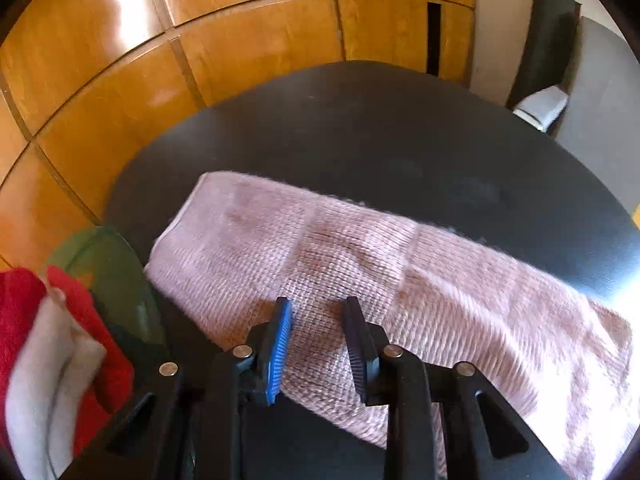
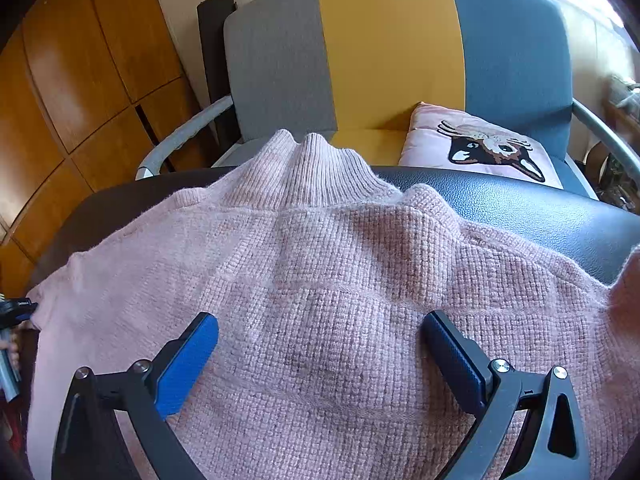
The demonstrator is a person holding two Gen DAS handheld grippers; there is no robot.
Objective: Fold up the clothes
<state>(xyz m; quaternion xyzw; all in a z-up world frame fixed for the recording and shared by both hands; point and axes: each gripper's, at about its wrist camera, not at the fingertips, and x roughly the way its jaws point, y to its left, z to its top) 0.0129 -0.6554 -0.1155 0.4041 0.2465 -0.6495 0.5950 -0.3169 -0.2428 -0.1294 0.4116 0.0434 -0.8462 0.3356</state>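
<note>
With my left gripper [image 1: 318, 310] part-spread and empty and my right gripper [image 2: 320, 334] spread wide, I'd pinch the pink sweater [image 2: 320, 280] squarely by its hem at the tabletop's [image 1: 360, 128] near edge.

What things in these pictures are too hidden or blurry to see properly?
- Left wrist view: the red and white cloth is cut off by the picture's edge and blurred, so what it is stays unclear.
- Left wrist view: the pink sweater runs off the right edge.
- Right wrist view: the sweater's lower part sits behind the right tongs and the bottom edge.
</note>
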